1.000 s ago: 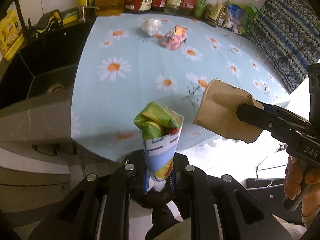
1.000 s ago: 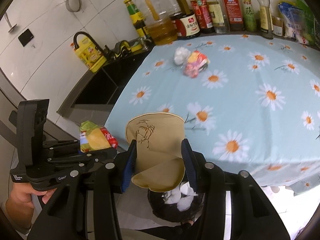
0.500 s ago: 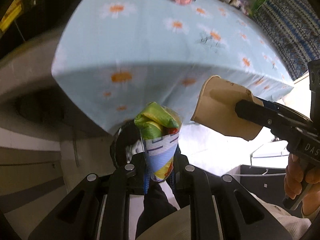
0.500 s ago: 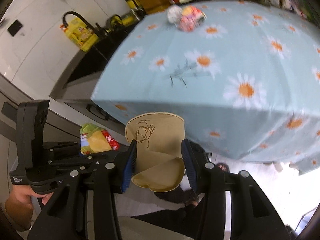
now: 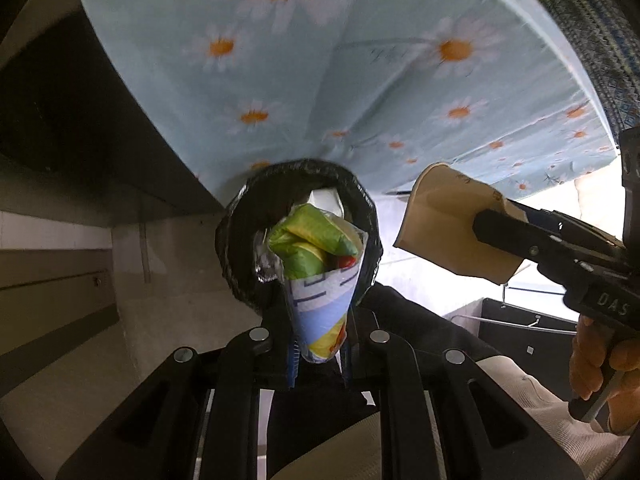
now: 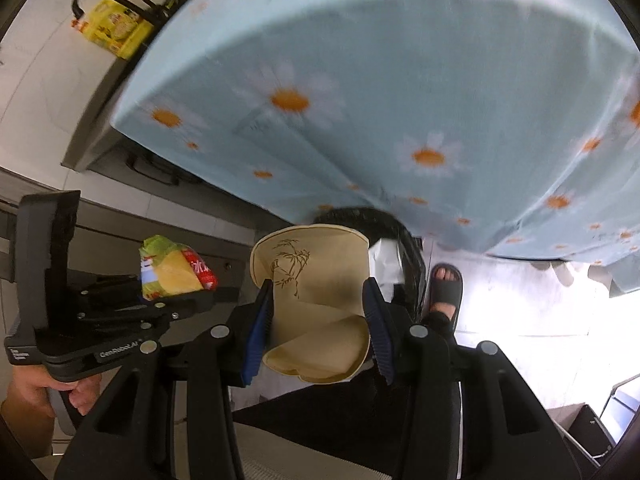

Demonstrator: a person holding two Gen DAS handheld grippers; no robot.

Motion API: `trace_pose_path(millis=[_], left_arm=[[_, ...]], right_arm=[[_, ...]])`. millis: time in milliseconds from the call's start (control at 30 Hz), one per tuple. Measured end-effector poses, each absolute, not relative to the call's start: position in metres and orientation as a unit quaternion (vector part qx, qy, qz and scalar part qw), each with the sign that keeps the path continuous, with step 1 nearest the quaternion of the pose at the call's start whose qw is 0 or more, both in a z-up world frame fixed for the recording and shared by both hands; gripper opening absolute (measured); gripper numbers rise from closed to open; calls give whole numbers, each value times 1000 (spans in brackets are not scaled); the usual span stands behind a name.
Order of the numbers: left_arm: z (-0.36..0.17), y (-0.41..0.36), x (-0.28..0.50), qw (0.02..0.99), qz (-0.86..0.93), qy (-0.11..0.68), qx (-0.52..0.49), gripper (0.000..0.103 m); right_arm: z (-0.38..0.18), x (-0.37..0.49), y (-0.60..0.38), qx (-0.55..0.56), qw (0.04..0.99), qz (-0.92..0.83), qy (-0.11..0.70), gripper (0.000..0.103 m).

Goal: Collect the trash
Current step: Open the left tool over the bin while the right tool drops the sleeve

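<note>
My left gripper (image 5: 318,312) is shut on a crumpled green, yellow and blue snack wrapper (image 5: 316,264), held just above the mouth of a black-lined trash bin (image 5: 240,232) on the floor. White paper lies inside the bin. My right gripper (image 6: 318,312) is shut on a squashed tan paper cup (image 6: 316,280) with a palm-tree drawing, held beside the bin (image 6: 404,240). The cup also shows in the left wrist view (image 5: 452,224), right of the wrapper. The wrapper also shows in the right wrist view (image 6: 172,268).
The table with a blue daisy tablecloth (image 5: 360,80) overhangs the bin. Grey cabinets (image 5: 60,280) stand to the left. A sandalled foot (image 6: 446,288) is next to the bin. A yellow bottle (image 6: 116,28) stands by the sink. A dark crate (image 5: 520,324) sits at the right.
Both grippers have tilted and dropped down from table height toward the floor. The bin has come into full view under the wrapper. Both still hold their trash.
</note>
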State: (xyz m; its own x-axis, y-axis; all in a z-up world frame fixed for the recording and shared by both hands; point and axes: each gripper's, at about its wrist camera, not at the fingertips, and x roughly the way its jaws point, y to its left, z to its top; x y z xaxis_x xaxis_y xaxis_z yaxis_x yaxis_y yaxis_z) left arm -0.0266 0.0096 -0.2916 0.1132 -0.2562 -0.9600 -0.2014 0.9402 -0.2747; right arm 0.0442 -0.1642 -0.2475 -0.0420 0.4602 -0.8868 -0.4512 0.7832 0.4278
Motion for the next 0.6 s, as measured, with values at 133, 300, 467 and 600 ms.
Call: trace_pose_path(millis=[133,300,467,600], left_arm=[[-308,14,-28,713,-12,677,-183,14],[-326,15,-29,701,-10,688,-189,15],[-344,15,-26,688,-9,701,-189,15],[-353,14,-22,684,-6,706,-185,17]], right_arm=[[-269,44,-160,3,680,322,659,45],[-290,43,-158,1,669,314,674,45],[-303,45,-154,4,660,307,686,45],[-309,46,-155,9,655,300,693,46]])
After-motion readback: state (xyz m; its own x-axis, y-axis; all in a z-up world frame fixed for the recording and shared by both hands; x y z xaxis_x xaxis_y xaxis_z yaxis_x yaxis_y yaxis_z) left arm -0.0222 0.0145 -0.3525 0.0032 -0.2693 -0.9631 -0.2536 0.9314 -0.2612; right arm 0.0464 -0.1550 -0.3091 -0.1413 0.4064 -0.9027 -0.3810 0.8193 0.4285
